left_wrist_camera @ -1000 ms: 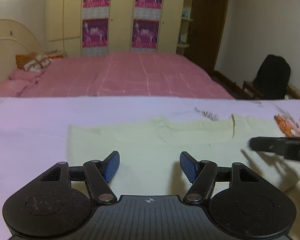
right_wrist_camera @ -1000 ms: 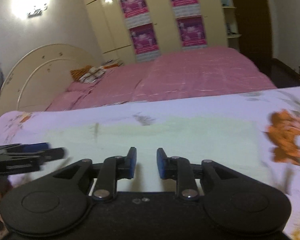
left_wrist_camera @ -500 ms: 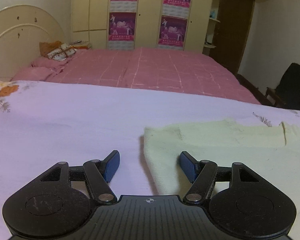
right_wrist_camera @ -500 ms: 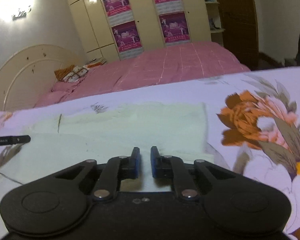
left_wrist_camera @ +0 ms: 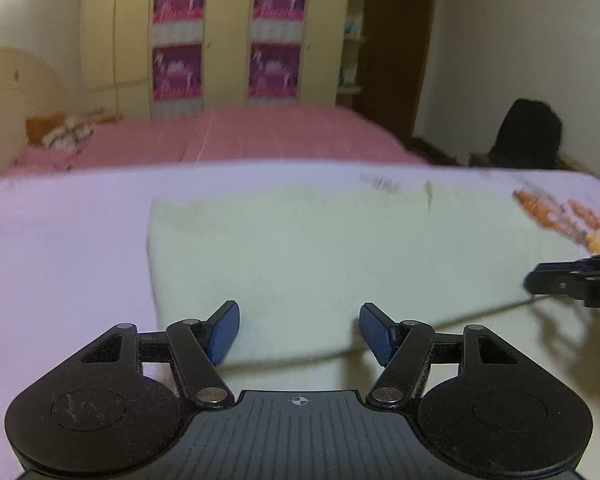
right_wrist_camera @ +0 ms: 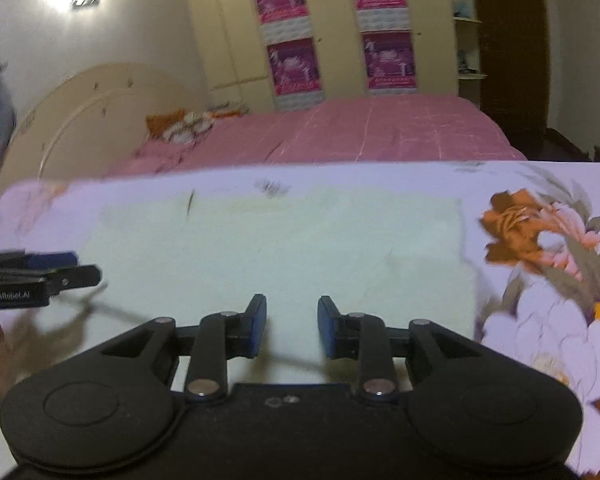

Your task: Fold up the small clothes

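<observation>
Pale garment [left_wrist_camera: 300, 252] flat on the floral sheet [right_wrist_camera: 540, 320], a hand-held gripper at each near corner.

Left hand-held gripper [left_wrist_camera: 299, 330] stands wide apart over the near left edge; right hand-held gripper [right_wrist_camera: 291, 326], jaws just opened a little, grips nothing. Beyond lie a pink bed [left_wrist_camera: 260, 136], a wardrobe [right_wrist_camera: 340, 28] with posters and a dark chair [left_wrist_camera: 528, 136] far right.

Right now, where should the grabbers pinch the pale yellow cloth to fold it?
Probably at the two near corners. The cloth lies flat on the flowery sheet, and its near edge sits just ahead of both grabbers. The left gripper could come in low over that edge by the left corner, the right gripper by the right, each pinching only the top layer.
</observation>
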`<act>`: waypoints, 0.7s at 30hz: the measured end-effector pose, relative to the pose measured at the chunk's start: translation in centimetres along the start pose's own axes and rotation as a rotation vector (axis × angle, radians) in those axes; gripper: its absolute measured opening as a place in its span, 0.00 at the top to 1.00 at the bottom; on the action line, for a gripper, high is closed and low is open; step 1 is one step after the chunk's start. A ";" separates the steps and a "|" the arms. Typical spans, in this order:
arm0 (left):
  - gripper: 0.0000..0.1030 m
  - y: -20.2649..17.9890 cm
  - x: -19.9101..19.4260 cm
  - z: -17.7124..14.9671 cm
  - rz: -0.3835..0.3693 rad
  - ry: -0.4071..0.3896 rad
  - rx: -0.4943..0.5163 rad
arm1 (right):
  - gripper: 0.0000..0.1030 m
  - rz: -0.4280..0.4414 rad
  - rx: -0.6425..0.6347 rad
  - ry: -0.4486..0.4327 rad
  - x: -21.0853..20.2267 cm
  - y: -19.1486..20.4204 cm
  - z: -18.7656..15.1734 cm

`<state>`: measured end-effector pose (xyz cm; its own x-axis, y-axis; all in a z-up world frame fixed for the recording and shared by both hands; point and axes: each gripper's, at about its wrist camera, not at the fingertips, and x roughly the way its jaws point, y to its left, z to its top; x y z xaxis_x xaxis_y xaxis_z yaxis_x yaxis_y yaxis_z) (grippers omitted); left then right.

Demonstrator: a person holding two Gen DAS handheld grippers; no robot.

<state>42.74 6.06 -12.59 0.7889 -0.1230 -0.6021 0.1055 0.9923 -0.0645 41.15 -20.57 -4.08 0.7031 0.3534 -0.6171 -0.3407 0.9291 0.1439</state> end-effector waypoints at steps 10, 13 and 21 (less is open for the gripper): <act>0.35 -0.2 -1.0 0.5 0.044 0.026 0.036 | 0.78 -0.107 0.076 -0.002 -1.1 -3.3 -0.9; 0.35 -0.1 -0.9 1.0 0.046 0.030 0.035 | 0.75 -0.145 0.058 -0.023 -1.6 -3.0 -0.6; 0.27 -0.9 -0.8 1.0 0.075 0.064 0.090 | 0.75 -0.176 0.085 -0.006 -1.8 -4.7 -0.7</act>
<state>42.59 5.25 -11.22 0.7565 -0.0448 -0.6525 0.1038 0.9932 0.0521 41.06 -25.63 -4.26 0.7510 0.1852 -0.6339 -0.1582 0.9824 0.0996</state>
